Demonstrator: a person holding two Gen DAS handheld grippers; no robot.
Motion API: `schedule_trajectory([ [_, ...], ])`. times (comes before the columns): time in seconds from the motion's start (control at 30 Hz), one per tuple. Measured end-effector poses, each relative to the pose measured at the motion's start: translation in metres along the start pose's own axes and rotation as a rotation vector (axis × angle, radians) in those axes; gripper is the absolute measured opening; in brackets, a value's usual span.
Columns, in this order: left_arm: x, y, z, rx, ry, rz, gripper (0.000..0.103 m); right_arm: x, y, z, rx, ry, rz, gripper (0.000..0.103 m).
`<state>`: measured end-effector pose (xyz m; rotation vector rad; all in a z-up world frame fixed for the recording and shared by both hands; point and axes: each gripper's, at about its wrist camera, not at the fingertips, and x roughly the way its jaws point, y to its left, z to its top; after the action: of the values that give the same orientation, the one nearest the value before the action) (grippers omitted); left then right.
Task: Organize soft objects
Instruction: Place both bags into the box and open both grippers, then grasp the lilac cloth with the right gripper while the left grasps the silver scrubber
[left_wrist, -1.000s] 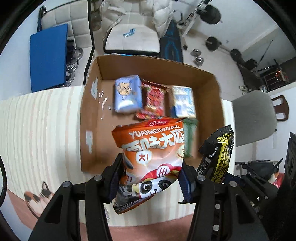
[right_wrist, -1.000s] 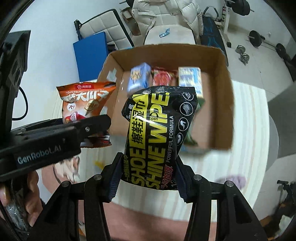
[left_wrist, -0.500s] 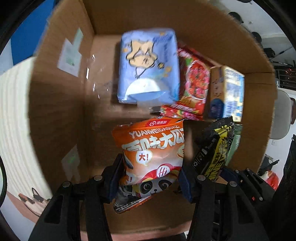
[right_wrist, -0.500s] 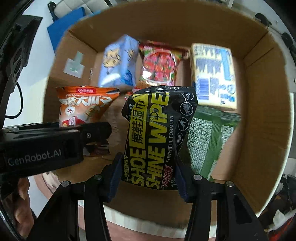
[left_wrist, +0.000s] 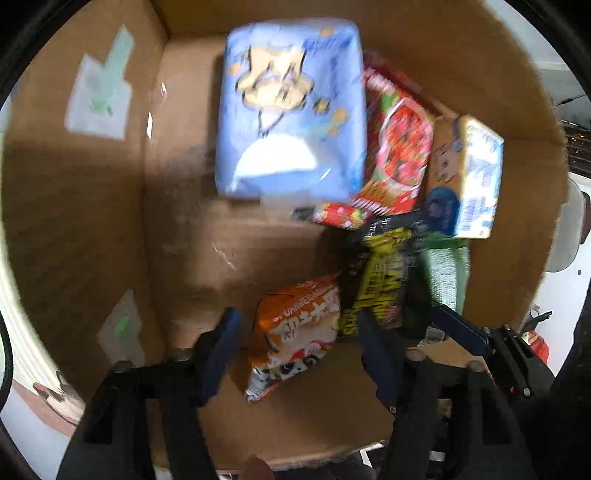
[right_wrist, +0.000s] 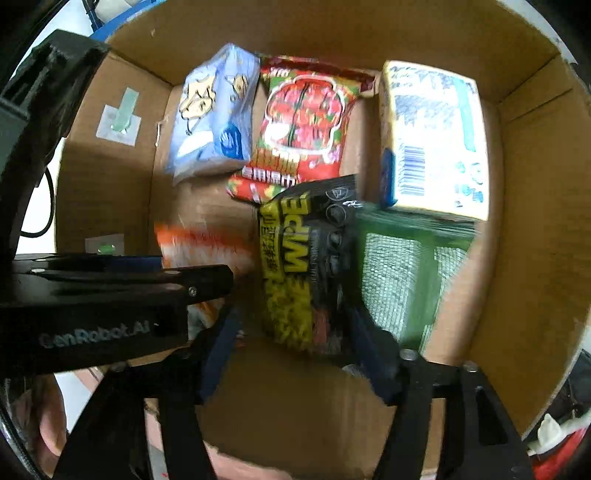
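Observation:
Both grippers are inside a cardboard box (left_wrist: 74, 206) (right_wrist: 535, 240). My left gripper (left_wrist: 295, 354) is open, and the orange snack bag (left_wrist: 295, 332) sits loose between its fingers on the box floor; it also shows blurred in the right wrist view (right_wrist: 199, 243). My right gripper (right_wrist: 295, 343) is open, and the black and yellow shoe wipes pack (right_wrist: 303, 266) lies free between its fingers, also seen in the left wrist view (left_wrist: 384, 280).
In the box lie a blue tissue pack (left_wrist: 291, 110) (right_wrist: 214, 114), a red snack bag (left_wrist: 395, 155) (right_wrist: 303, 129), a white and blue carton (left_wrist: 465, 173) (right_wrist: 432, 140) and a green pack (left_wrist: 447, 273) (right_wrist: 399, 280). The left gripper body (right_wrist: 110, 295) crosses the right wrist view.
Both grippers moved down into the box and opened. The orange snack bag and the shoe wipes pack were let go and dropped onto the box floor.

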<state>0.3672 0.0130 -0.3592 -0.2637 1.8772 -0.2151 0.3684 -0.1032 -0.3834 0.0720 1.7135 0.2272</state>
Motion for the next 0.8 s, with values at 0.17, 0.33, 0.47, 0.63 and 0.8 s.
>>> schedule_trajectory([
  [0.17,-0.037,-0.01,-0.024,0.035,-0.113,0.052,0.092,-0.023,-0.001,0.0,-0.002,-0.039,-0.029,0.082],
  [0.33,-0.068,-0.013,-0.061,0.035,-0.257,0.089,0.101,-0.05,-0.005,-0.016,-0.007,-0.123,-0.089,0.103],
  [0.47,-0.093,-0.019,-0.091,0.038,-0.401,0.163,0.101,-0.084,-0.009,-0.032,-0.008,-0.212,-0.121,0.103],
  [0.63,-0.113,-0.027,-0.121,0.04,-0.538,0.236,0.102,-0.109,-0.008,-0.062,-0.008,-0.303,-0.112,0.103],
  [0.8,-0.112,-0.041,-0.158,0.033,-0.651,0.328,0.102,-0.14,-0.023,-0.11,0.031,-0.381,-0.105,0.103],
])
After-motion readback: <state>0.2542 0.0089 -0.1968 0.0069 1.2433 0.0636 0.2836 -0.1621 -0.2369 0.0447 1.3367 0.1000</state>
